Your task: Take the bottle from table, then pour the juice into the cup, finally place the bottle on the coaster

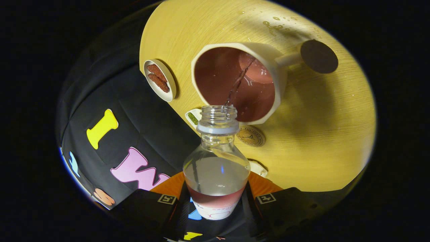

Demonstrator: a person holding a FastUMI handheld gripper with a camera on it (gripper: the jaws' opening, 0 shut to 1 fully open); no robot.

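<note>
My gripper [215, 201] is shut on a clear plastic bottle [216, 168] held between the fingers and tipped forward, its open neck pointing at the cup. A little pink-red juice lies in the bottle's lower part. A thin stream of juice runs from the mouth into the white cup [278, 67] just ahead, which holds reddish juice and has a long handle with a dark round end. A round brown coaster [251, 136] lies on the wooden table [319, 134] right beside the bottle's neck, under the cup's near rim.
A small white dish with reddish-brown pieces [159, 80] sits near the table's edge beside the cup. Another small dish with green bits [193, 118] peeks out behind the bottle neck. Drops of liquid [273, 27] lie on the table beyond the cup.
</note>
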